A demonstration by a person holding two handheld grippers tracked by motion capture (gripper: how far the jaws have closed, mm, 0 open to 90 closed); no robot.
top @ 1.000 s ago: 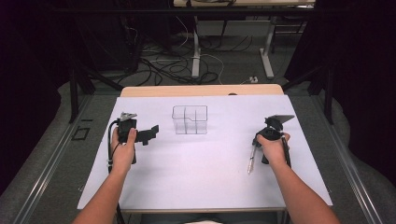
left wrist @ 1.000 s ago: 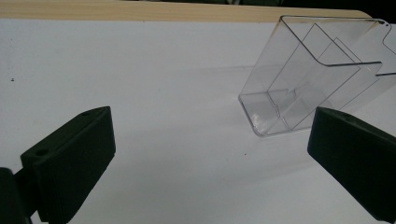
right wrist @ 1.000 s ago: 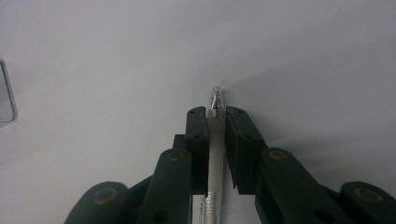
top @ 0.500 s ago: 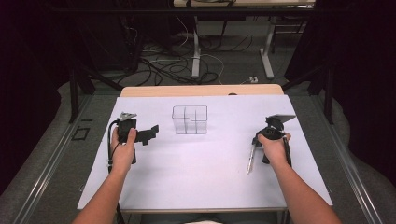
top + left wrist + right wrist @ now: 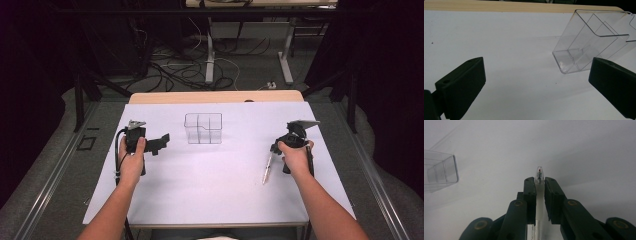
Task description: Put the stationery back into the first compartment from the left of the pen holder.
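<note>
Jaws of the right claw are clamped on a clear pen, whose capped end pokes out just past the tips. Seen from above, the pen runs lengthwise from the claw down toward the person, slightly slanted, its lower end at the white table. Across the table, the left claw stands wide open and holds nothing, aimed at a clear divided box near the table's middle.

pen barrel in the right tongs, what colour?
Clear, see-through plastic pen with a small red spot at its tip; best in the right gripper view.
</note>
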